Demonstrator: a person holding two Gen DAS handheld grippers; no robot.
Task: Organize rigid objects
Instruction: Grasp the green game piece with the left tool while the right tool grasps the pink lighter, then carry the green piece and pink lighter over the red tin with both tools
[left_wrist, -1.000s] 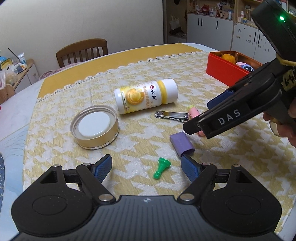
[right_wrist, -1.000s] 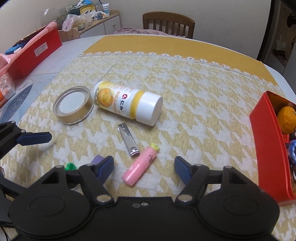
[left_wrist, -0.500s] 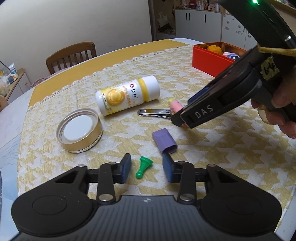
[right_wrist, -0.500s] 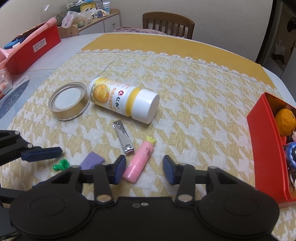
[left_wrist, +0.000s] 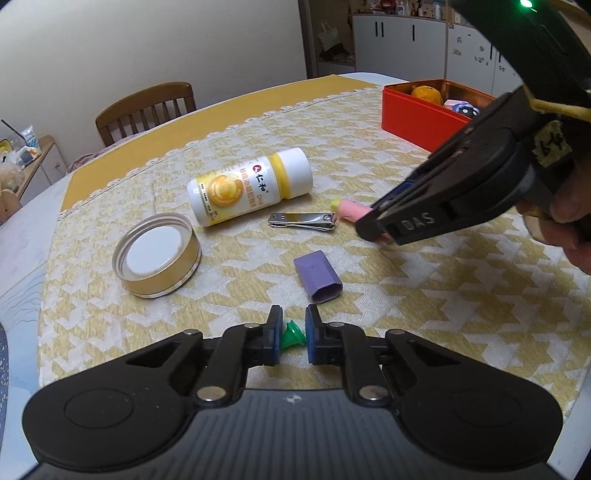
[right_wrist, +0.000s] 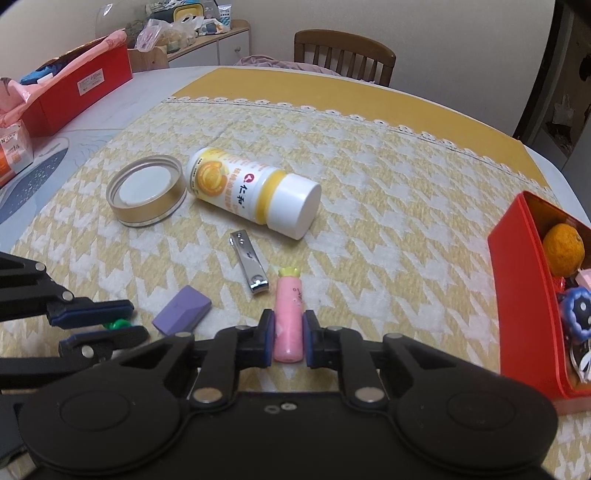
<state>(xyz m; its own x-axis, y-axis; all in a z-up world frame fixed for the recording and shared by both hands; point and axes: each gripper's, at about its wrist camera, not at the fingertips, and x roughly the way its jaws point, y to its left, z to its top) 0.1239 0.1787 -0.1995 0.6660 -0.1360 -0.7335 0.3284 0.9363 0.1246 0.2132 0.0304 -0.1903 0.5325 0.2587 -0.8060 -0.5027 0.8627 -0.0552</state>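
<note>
My left gripper (left_wrist: 293, 335) has its blue pads pressed on either side of the small green pawn (left_wrist: 291, 335), which sits low on the houndstooth tablecloth (left_wrist: 424, 314). My right gripper (right_wrist: 288, 338) is closed around the near end of the pink tube (right_wrist: 289, 317); its yellow-green cap points away from me. From the left wrist view, that gripper comes in from the right, and the tube's pink body and cap stick out beyond its tips.

Just past my left pads lies the purple block (left_wrist: 317, 276), flat on the cloth and touching nothing. Beyond it the nail clipper (left_wrist: 302, 221) lies beside the tube, its cutting end near the tube's cap. To the left stands the gold-rimmed lid (left_wrist: 157, 256), open side up. Farther on, the yellow-and-white bottle (left_wrist: 249, 186) lies on its side, close to the lid.

At the far right is the red box (right_wrist: 517, 291), holding an orange (right_wrist: 564, 249) and some small items. A wooden chair (left_wrist: 144, 109) stands behind the table.
</note>
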